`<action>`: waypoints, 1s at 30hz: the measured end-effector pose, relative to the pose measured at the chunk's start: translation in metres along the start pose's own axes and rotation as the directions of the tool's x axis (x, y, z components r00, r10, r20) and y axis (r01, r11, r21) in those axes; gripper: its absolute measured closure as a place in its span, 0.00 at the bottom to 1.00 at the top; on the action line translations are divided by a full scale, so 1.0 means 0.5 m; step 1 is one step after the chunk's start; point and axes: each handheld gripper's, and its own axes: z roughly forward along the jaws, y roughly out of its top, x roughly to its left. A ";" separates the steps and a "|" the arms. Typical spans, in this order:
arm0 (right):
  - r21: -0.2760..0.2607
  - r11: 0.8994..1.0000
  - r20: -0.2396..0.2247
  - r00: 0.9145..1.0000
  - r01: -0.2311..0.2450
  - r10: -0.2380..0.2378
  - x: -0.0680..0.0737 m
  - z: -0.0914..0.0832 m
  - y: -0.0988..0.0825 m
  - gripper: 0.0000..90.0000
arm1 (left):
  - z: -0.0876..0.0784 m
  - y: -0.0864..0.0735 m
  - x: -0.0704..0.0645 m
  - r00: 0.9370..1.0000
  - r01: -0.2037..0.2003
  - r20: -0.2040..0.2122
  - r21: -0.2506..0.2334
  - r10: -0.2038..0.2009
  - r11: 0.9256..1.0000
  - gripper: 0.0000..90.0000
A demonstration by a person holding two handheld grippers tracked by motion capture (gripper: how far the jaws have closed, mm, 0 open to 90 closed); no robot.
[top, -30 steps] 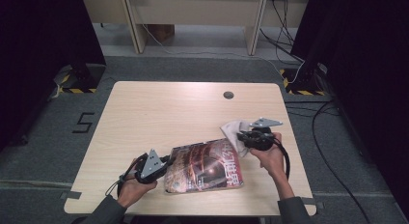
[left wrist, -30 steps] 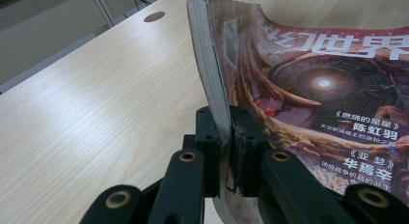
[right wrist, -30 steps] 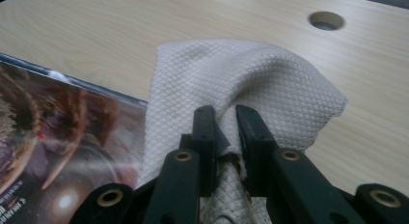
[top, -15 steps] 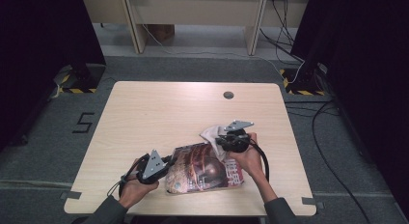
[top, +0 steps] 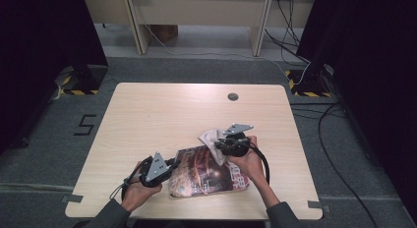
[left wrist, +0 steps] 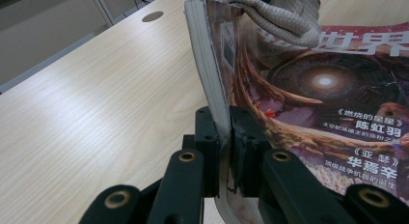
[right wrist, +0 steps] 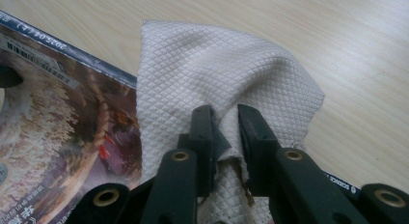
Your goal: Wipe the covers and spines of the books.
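A glossy magazine (top: pixel 204 173) with a dark reddish cover lies near the table's front edge. My left gripper (top: pixel 173 165) is shut on its left edge; in the left gripper view the jaws (left wrist: pixel 226 132) pinch the magazine (left wrist: pixel 313 93) by its spine side. My right gripper (top: pixel 220 146) is shut on a white waffle-weave cloth (top: pixel 208 138) over the magazine's far part. In the right gripper view the cloth (right wrist: pixel 217 74) bunches between the jaws (right wrist: pixel 224 122) and drapes over the magazine (right wrist: pixel 58 132) and onto the wood. The cloth (left wrist: pixel 284 16) also hangs over the magazine's far corner.
The light wooden table (top: pixel 162 115) has a round cable hole (top: pixel 233 97) near its far edge. Beyond it stand desk legs on grey carpet. Cables (top: pixel 339 139) trail on the floor to the right, and a taped "5" (top: pixel 87 125) marks the floor at the left.
My right gripper has carried the cloth leftward, from beyond the magazine's right edge onto its far middle part. The left gripper has held still on the magazine.
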 end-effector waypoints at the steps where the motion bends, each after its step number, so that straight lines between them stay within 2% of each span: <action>1: 0.001 1.000 0.008 1.000 0.017 -0.017 0.005 -0.001 0.003 0.86 | 0.000 0.000 0.000 1.000 0.003 -0.001 0.000 -0.003 1.000 0.92; 5: -0.018 0.998 -0.023 0.998 0.059 -0.059 0.037 -0.002 0.022 0.86 | 0.000 0.000 -0.001 1.000 -0.009 -0.005 0.007 0.009 1.000 0.91; 12: -0.055 0.994 -0.088 0.992 0.091 -0.095 0.096 0.003 0.058 0.86 | 0.002 -0.001 0.000 1.000 -0.004 -0.013 0.011 0.005 1.000 0.91; 18: -0.091 0.985 -0.126 0.979 0.147 -0.158 0.149 0.001 0.086 0.85 | 0.002 -0.001 -0.002 1.000 -0.004 -0.016 0.007 0.004 1.000 0.90; 21: -0.111 0.982 -0.150 0.974 0.155 -0.171 0.166 0.000 0.095 0.85 | 0.003 0.000 0.000 1.000 -0.016 -0.021 0.000 0.016 1.000 0.90; 22: -0.106 0.981 -0.145 0.974 0.161 -0.176 0.171 -0.002 0.097 0.85 | 0.003 0.000 -0.002 1.000 -0.008 -0.020 0.003 0.008 1.000 0.90; 23: -0.107 0.979 -0.141 0.972 0.176 -0.190 0.173 -0.001 0.098 0.85 | 0.002 0.000 -0.002 1.000 -0.018 -0.022 0.000 0.018 1.000 0.90; 25: -0.111 0.978 -0.148 0.971 0.174 -0.189 0.170 -0.001 0.098 0.86 | 0.002 0.000 -0.003 1.000 -0.012 -0.016 0.004 0.012 1.000 0.90; 30: -0.082 0.987 -0.144 0.978 0.140 -0.151 0.142 -0.002 0.090 0.86 | 0.001 0.001 -0.005 1.000 -0.018 -0.019 0.002 0.018 1.000 0.90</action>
